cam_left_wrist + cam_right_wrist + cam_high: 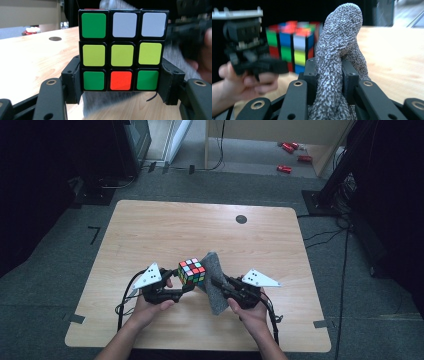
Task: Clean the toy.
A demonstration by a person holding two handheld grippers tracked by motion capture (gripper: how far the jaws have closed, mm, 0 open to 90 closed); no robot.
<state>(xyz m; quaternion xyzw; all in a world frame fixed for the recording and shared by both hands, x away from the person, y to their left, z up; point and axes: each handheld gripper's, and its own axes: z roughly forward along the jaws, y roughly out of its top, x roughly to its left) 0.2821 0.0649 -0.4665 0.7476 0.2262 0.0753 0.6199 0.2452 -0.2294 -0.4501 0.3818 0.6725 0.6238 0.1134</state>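
Cube (pixel 122 51) yellow-centred, cloth (pixel 337 57) pinched.

One cube (pixel 192 272) sitting in the left gripper (pixel 181 289), one grey cloth (pixel 214 282) hanging in the right gripper (pixel 216 283), two grippers, two hands, one table (pixel 150 227), one dark disc (pixel 241 219) lying at one o'clock, four red things (pixel 284 169) lying on the floor.
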